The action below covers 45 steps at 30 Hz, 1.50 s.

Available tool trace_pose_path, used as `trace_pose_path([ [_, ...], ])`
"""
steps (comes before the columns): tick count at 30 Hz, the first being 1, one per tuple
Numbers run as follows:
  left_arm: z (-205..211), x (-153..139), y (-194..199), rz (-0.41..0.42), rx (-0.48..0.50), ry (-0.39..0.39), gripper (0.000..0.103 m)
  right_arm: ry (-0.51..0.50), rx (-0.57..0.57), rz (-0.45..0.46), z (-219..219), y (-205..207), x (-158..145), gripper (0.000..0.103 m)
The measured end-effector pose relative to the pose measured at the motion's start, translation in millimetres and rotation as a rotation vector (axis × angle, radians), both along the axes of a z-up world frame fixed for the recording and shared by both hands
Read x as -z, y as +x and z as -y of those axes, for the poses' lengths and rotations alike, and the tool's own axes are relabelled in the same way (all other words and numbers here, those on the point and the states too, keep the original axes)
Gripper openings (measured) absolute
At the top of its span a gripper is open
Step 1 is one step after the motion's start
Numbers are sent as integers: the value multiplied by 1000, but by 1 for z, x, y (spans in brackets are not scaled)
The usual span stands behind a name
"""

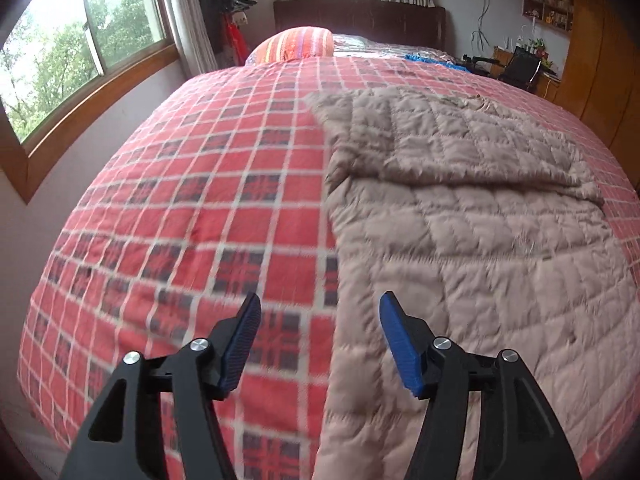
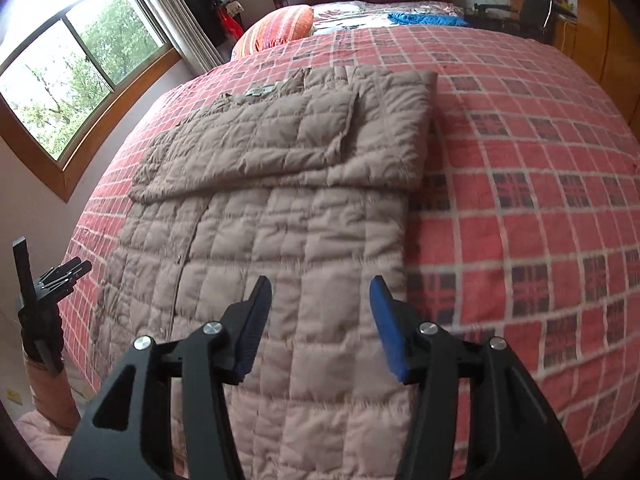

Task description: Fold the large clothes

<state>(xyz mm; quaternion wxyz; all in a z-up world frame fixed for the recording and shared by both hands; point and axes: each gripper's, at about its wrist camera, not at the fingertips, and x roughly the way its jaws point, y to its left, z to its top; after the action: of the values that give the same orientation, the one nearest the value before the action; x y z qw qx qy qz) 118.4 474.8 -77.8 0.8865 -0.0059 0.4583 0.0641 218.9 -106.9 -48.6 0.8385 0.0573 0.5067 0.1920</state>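
A long beige quilted coat (image 1: pixel 472 216) lies flat on the red checked bedspread (image 1: pixel 200 200), its sleeves folded across the upper body. In the right wrist view the same coat (image 2: pixel 280 240) runs from the bed's foot toward the headboard. My left gripper (image 1: pixel 320 316) hovers open above the coat's left edge, nothing between its blue pads. My right gripper (image 2: pixel 320 296) hovers open over the coat's lower right part, near its right edge. The left gripper (image 2: pixel 60 276) also shows at the far left of the right wrist view, held by a gloved hand.
A striped orange pillow (image 1: pixel 296 42) and a blue cloth (image 2: pixel 428 19) lie near the dark headboard (image 1: pixel 360 16). Windows (image 1: pixel 80 48) line the left wall. A wooden wardrobe (image 1: pixel 600 60) and a cluttered desk (image 1: pixel 520 64) stand on the right.
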Motion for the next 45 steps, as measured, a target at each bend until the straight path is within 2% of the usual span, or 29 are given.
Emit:
trace_pose_path([
  [3,-9,13,-37,-36,-14,-47,62,2,13,-13,14,-33,9,57],
  [6,-10,18,-65,-44,-21,-58,62,-16,22,-17,23,-64,16,57],
  [12,-11,29,-101,-63,-22,-116,65,7,21,-52,38,-102,33,59],
  [23,0,57,-111,-125,28,-244,67,59,74,-167,60,-117,75,59],
  [27,6,58,-111,-116,47,-247,66,69,69,-170,60,-117,81,58],
  [29,8,58,-112,-117,57,-251,66,60,64,-163,58,-118,80,46],
  [33,11,57,-113,-114,58,-249,58,36,35,-147,52,-123,79,33],
  [35,12,56,-115,-109,58,-246,42,47,25,-142,49,-125,77,21],
  [37,13,54,-117,-98,67,-255,30,54,24,-141,46,-125,77,16],
  [45,14,49,-121,-61,71,-273,18,82,48,-124,49,-127,75,11],
])
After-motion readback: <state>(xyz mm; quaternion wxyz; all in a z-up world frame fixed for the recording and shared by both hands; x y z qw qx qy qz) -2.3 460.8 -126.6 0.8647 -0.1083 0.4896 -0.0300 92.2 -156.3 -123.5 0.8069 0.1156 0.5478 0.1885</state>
